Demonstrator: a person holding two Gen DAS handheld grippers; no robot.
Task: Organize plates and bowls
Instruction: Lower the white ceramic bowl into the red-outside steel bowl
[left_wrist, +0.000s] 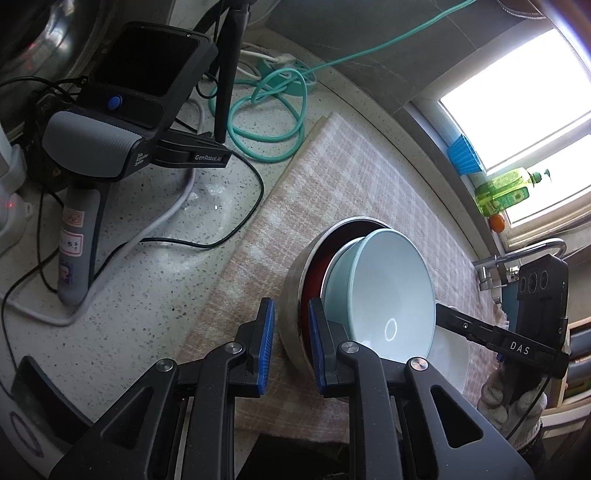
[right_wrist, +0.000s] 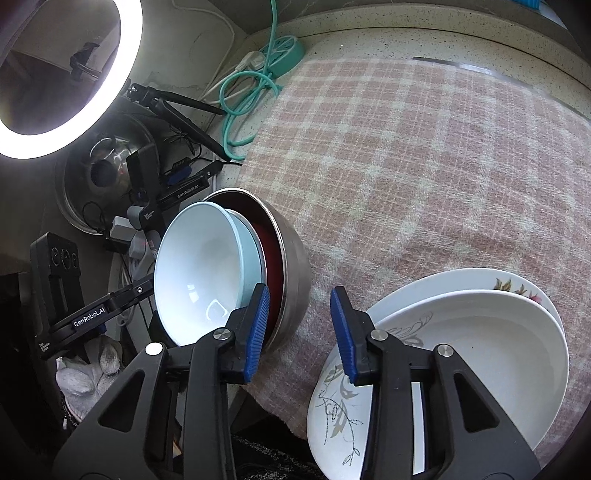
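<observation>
With the left gripper (left_wrist: 291, 345) clamped on the steel bowl's (left_wrist: 291, 325) rim and nested light-blue bowls (left_wrist: 384, 291) just inside its right jaw, hold level while the right gripper's (right_wrist: 299, 332) parted, empty jaws stay clear.

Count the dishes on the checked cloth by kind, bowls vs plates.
Bowls: 3, nested: steel bowl outermost, red bowl inside it, light blue bowl innermost.
Plates: 3, stacked: deep white plate on top, flower-rimmed plate behind it, grey-vine plate below.
Total: 6
</observation>
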